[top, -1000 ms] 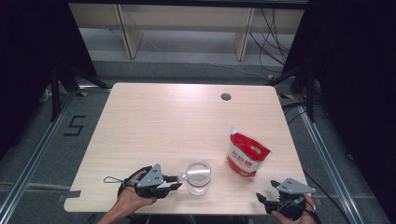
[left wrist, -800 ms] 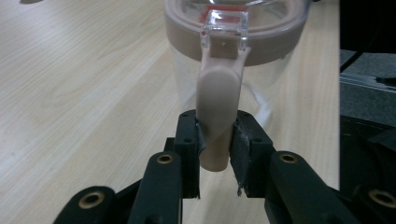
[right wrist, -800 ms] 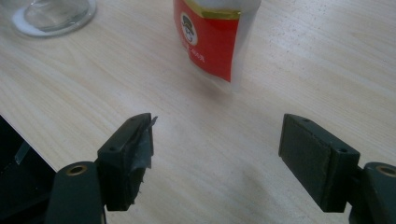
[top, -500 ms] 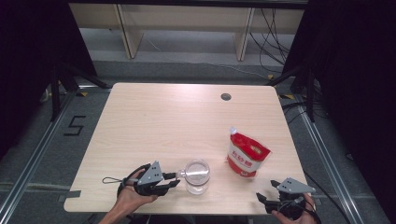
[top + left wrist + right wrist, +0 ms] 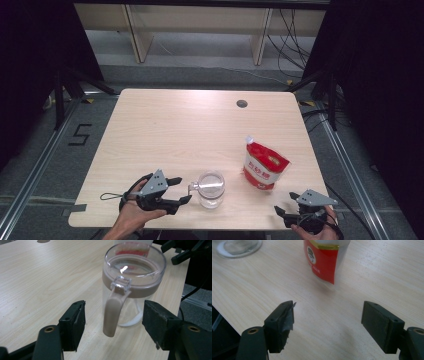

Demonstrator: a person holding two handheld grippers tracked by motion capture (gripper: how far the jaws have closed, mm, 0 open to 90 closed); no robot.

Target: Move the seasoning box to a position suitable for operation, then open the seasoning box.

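At the table's (image 5: 165,120) near edge, our left gripper (image 5: 181,190) has just been opening, its jaws clear beside the jar's (image 5: 210,189) handle (image 5: 113,315); our right gripper (image 5: 284,213) gapes empty near the pouch (image 5: 264,168).

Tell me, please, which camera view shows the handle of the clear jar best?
The left gripper view: the beige handle hangs close, between open jaws. The high view shows it as a small stub; the right gripper view catches the jar's base.

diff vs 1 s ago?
The left gripper has just been opening its jaws and has let go of the jar's handle, which now hangs free between the pads, untouched. The jar, the red pouch and the open right gripper stayed where they were.
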